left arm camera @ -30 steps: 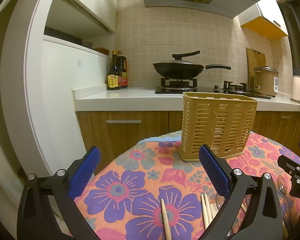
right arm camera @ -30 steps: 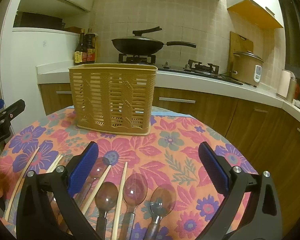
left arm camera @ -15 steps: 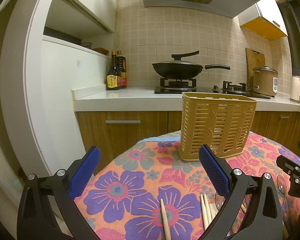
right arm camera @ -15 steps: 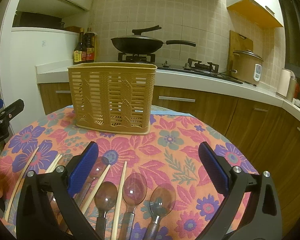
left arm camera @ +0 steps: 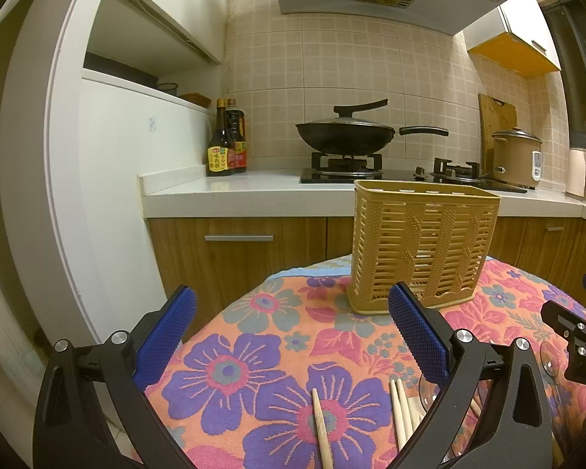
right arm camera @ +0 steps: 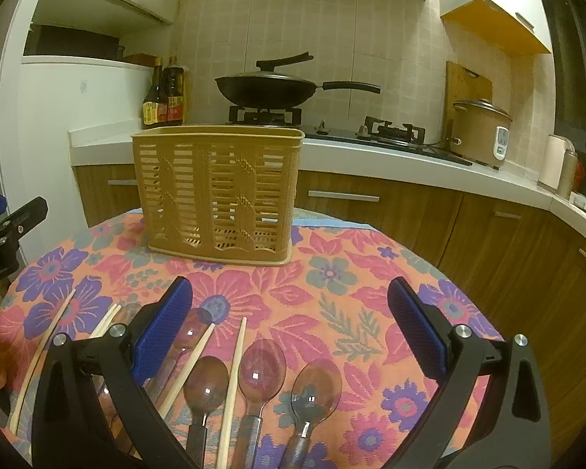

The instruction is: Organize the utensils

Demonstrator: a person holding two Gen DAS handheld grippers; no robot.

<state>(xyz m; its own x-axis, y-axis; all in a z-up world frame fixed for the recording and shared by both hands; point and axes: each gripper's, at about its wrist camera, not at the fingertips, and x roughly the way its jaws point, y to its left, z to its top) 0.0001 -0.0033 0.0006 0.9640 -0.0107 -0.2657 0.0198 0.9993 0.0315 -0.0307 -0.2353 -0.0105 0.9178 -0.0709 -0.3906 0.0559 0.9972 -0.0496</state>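
We hold both tongs apart and empty above the bench [right arm camera: 371, 285]: left tongs [left arm camera: 293, 336] over the chopsticks [left arm camera: 321, 426], right tongs [right arm camera: 289, 332] over 3 spoons [right arm camera: 262, 363] lying with more chopsticks [right arm camera: 232, 375] between them. The basket [right arm camera: 218, 191] stands upright beyond, well apart from the utensils.

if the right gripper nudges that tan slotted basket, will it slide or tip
The tan basket is mostly open slots, so probably light plastic. It stands tall on a narrow base, so a push near the rim may tip it. On the woven floral cloth, a low push would likelier drag than glide.
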